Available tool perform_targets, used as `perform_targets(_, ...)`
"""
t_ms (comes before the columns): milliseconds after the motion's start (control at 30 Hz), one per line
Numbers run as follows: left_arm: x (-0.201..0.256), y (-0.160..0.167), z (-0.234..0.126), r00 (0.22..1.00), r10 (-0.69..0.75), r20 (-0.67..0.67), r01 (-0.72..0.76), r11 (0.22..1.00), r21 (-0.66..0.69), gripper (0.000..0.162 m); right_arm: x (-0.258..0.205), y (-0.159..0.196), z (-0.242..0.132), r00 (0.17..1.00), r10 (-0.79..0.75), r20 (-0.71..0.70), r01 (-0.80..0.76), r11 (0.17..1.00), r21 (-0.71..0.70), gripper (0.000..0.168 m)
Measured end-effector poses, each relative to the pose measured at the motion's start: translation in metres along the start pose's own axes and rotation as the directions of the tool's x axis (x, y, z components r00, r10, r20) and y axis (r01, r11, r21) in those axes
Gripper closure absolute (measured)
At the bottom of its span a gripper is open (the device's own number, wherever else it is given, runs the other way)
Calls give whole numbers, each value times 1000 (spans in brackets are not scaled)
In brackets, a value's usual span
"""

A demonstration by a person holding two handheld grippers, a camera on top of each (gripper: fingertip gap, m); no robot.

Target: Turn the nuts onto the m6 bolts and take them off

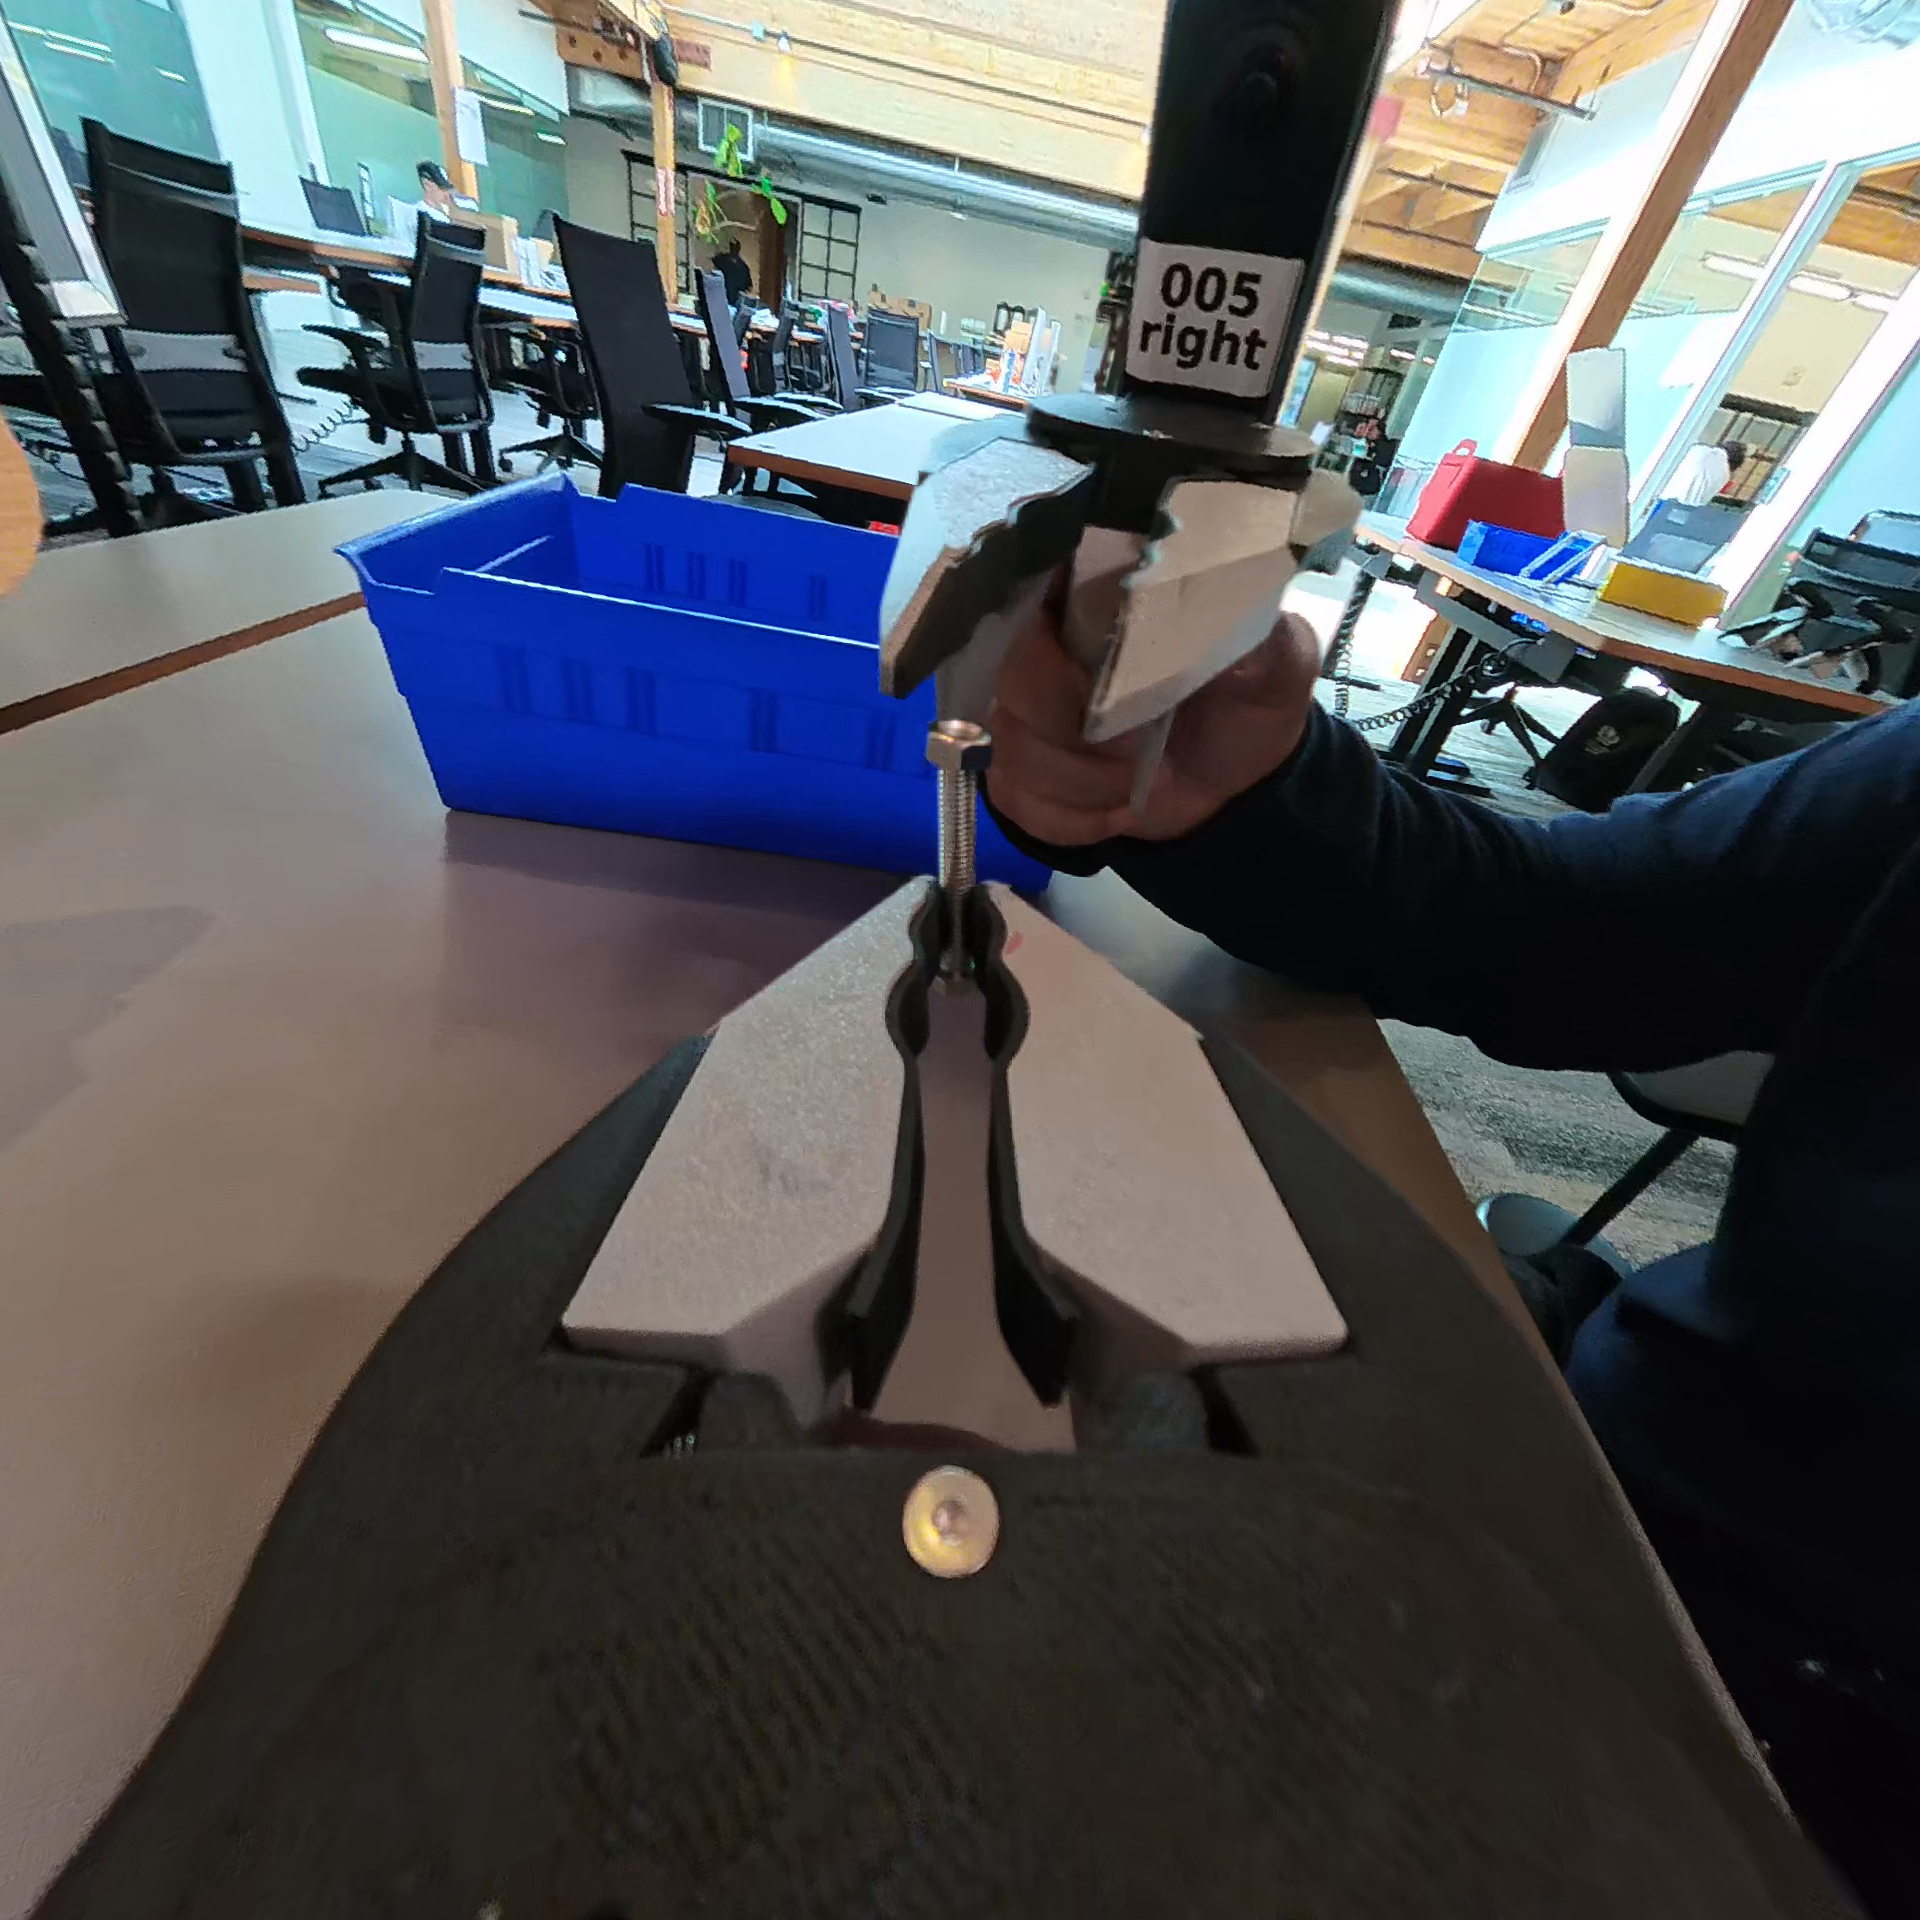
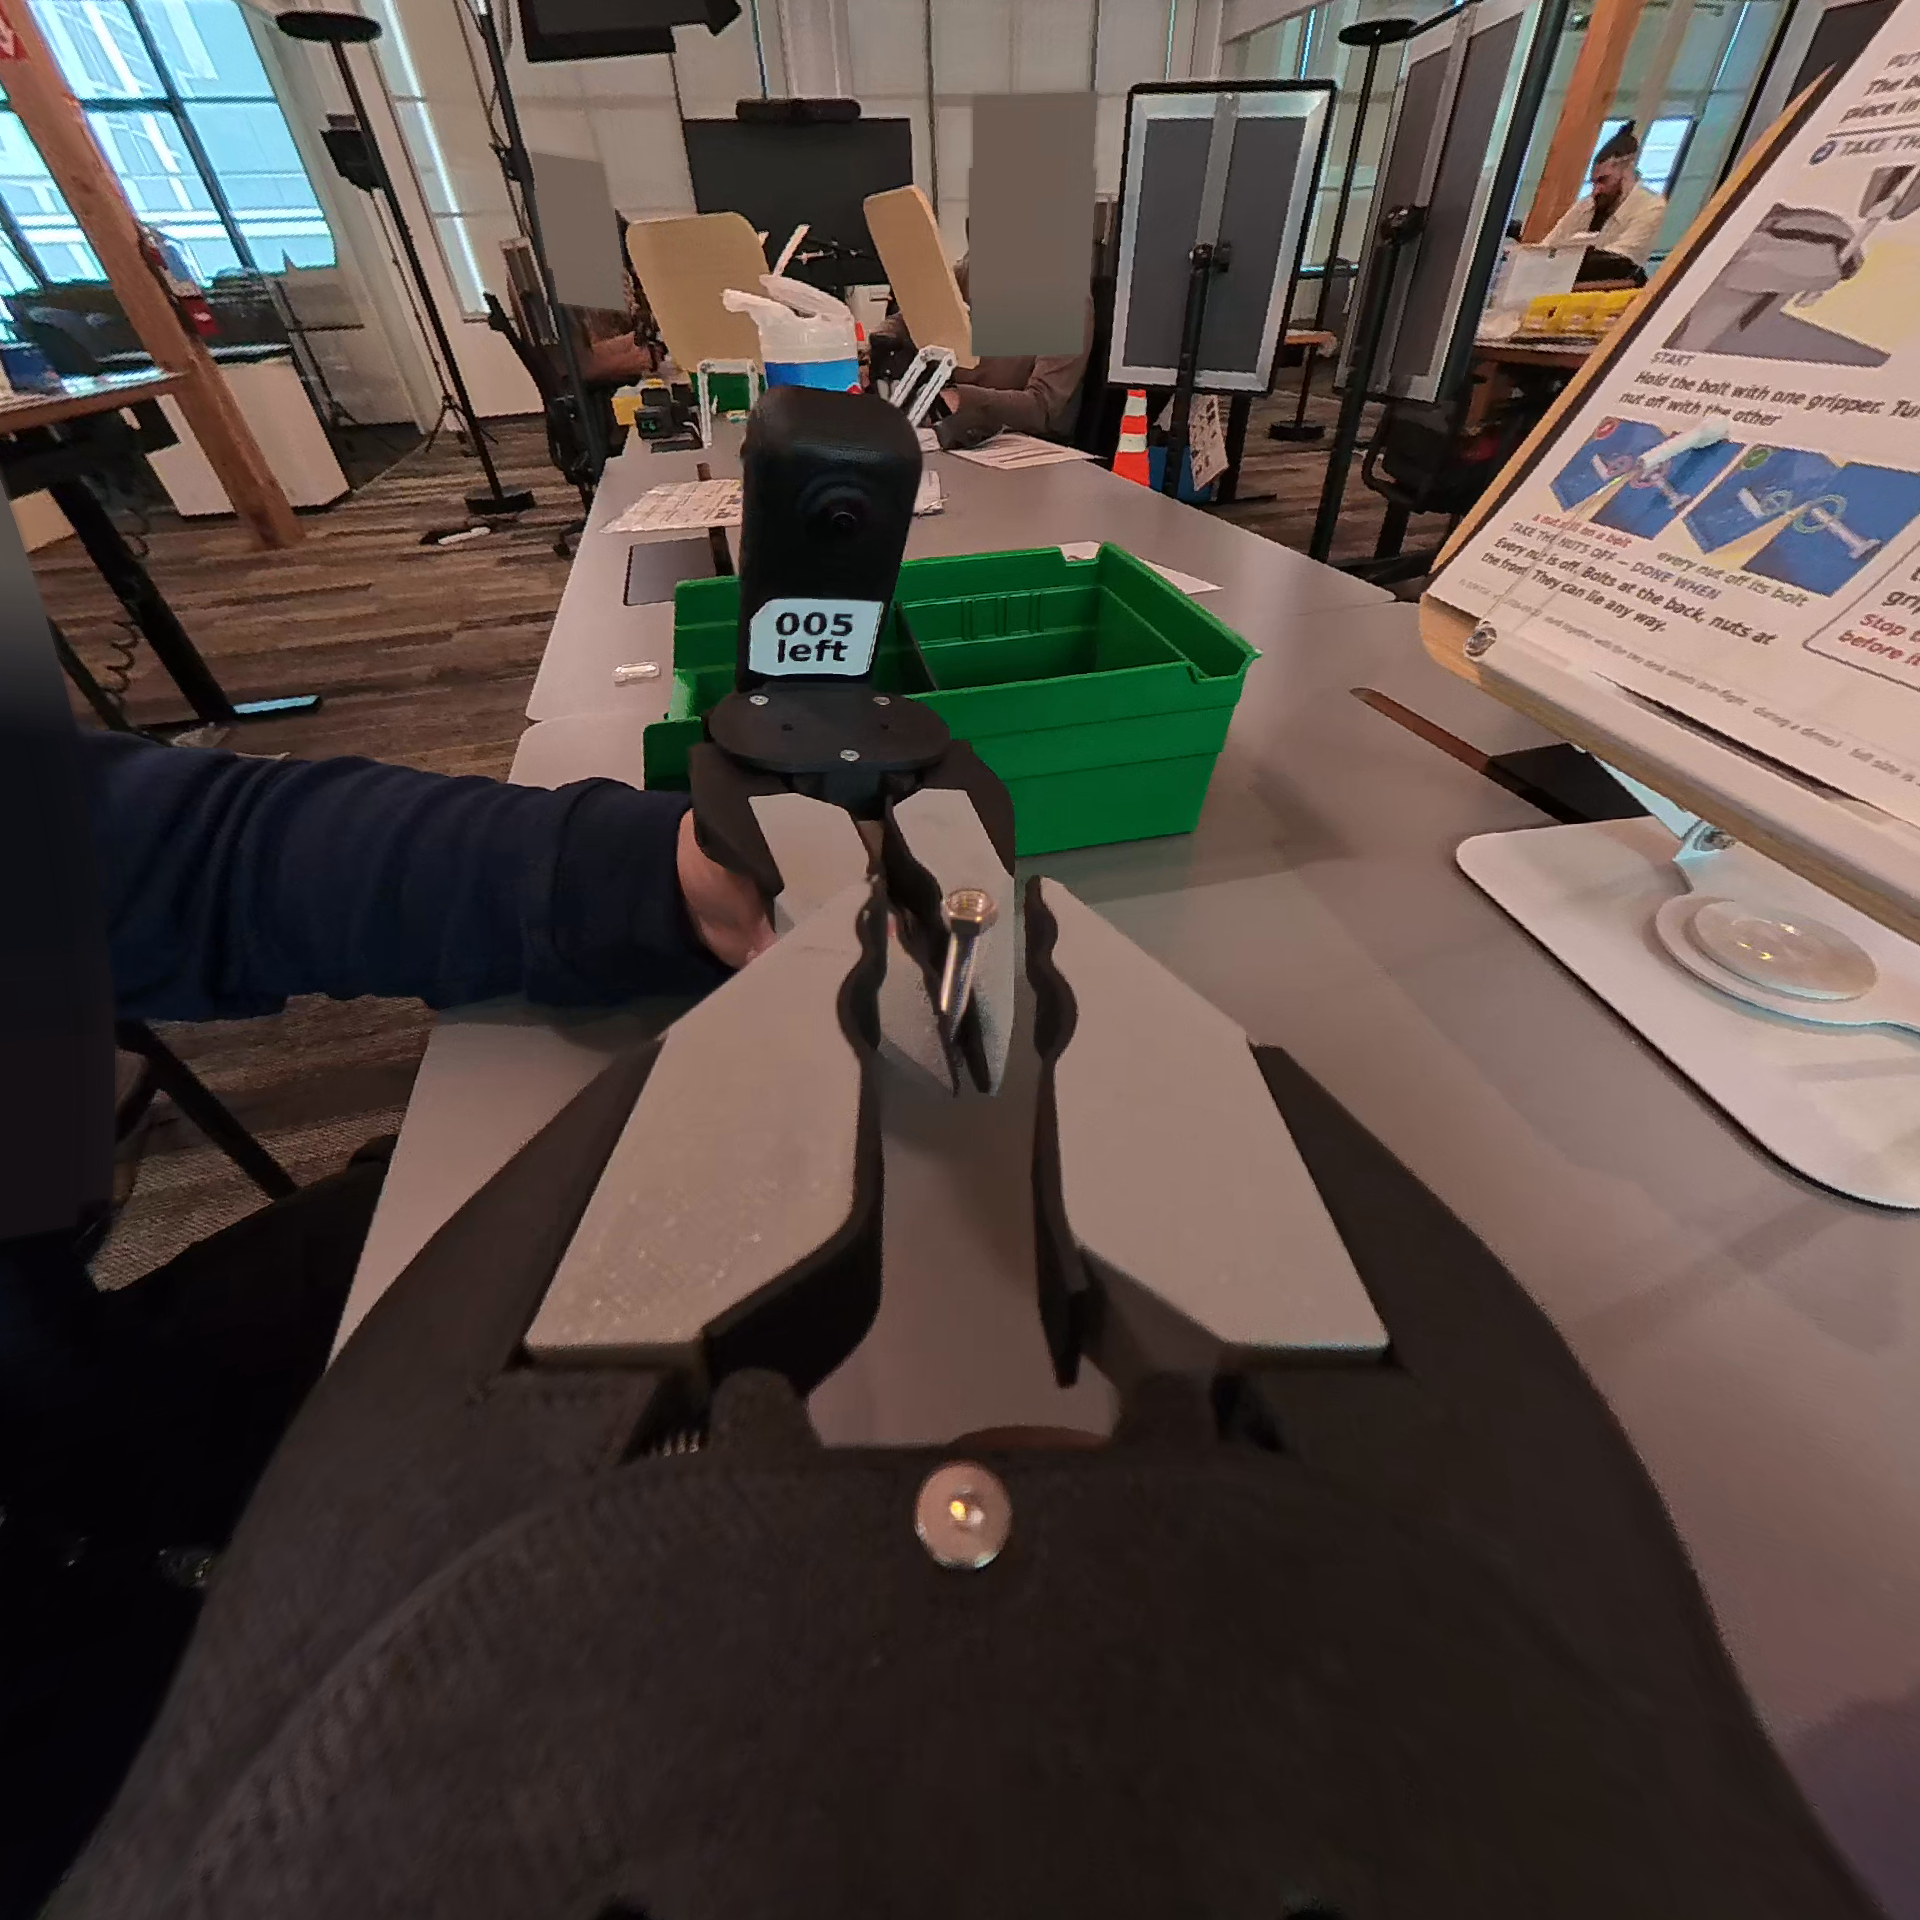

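Note:
A steel bolt stands upright with a hex nut at its upper end. My left gripper is shut on the bolt's lower end, above the grey table. My right gripper hangs open just above the nut. In the right wrist view the nut sits between the spread tips of my right gripper, with a gap on each side. The bolt runs down from it into my left gripper.
A blue bin stands on the table behind the bolt. A green bin with compartments stands behind the left gripper. An instruction board on a white stand is at the right. Office chairs and desks fill the background. Some 4 cm of space lies between my two pairs of fingers.

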State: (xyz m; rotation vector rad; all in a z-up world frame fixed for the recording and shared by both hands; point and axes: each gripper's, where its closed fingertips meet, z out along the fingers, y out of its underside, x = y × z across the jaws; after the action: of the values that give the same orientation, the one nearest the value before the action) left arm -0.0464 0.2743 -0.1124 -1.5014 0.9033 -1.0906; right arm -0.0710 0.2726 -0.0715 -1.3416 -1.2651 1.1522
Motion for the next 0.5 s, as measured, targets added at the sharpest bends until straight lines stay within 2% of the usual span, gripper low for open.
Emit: perform_targets(500, 12, 1, 2, 998, 14, -60, -14, 1000, -9, 160, -8, 4, 1, 998, -6, 62, 7, 1000, -15, 161)
